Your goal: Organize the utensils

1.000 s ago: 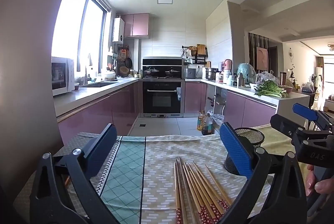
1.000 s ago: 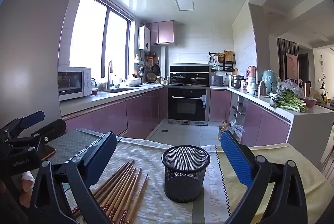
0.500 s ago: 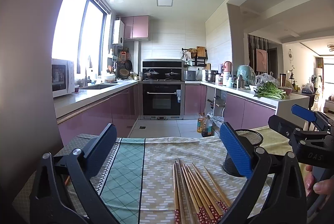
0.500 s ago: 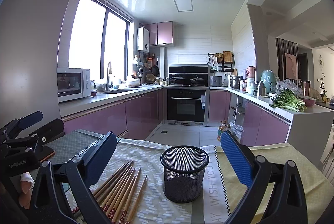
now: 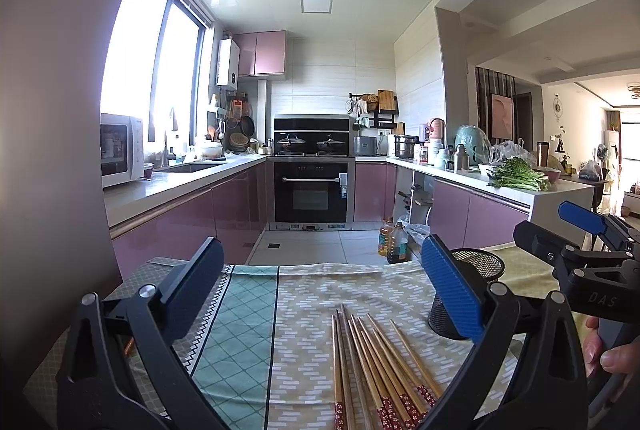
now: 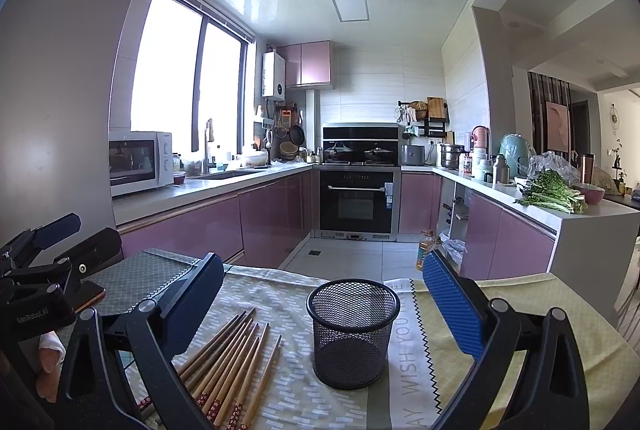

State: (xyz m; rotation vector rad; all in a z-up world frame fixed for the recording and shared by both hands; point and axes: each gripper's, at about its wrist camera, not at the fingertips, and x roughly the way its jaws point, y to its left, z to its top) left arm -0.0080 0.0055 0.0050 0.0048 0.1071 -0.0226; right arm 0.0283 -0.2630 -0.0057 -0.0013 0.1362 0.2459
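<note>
Both grippers above tabletop, jaws apart, empty.
Left gripper, right gripper. Chopsticks lie bunched on cloth, just left of upright mesh cup.

Chopsticks: light brown wood, red ends with small white flowers. Mesh cup: black. Cloth over surface: beige with white dashes, teal diamond-grid panel, black zigzag edging; yellow part with grey lettering on right. Left gripper and right gripper: black frames, blue textured pads. Cabinets: glossy mauve-pink. Oven: black. Microwave: white.
</note>
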